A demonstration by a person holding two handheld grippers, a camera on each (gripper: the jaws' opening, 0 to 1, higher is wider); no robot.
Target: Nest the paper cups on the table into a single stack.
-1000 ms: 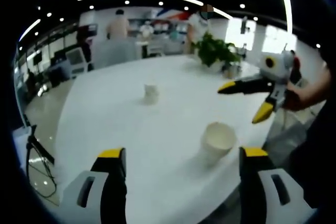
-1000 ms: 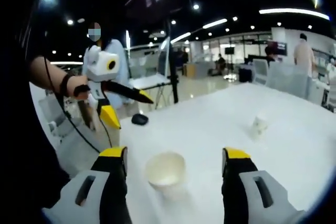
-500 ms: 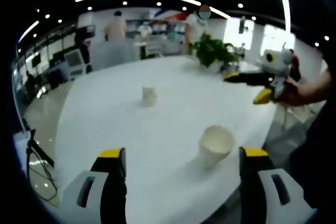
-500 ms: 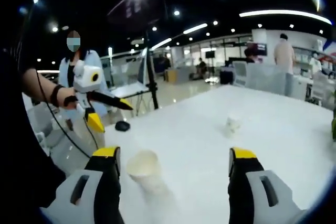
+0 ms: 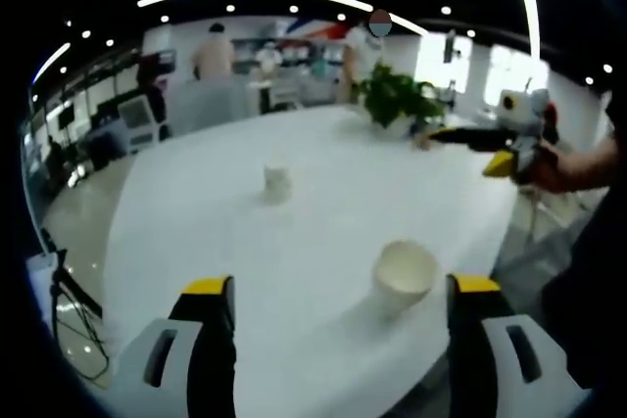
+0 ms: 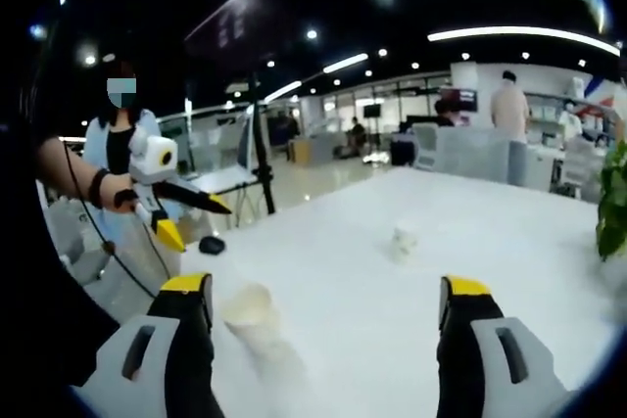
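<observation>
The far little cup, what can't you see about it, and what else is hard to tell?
- Far cup: too small and blurred in both views to tell one cup from several nested.
- Near cup: in the right gripper view, its base blurs into the white table.
- Plant: cut off by the right gripper view's edge.

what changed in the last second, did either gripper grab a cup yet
No grab yet. The right gripper has swung up and away, towards the plant, and its jaws look less spread than before. Both grippers are empty. The near cup and far cup have stayed upright and apart on the table; the left gripper has stayed open.
</observation>
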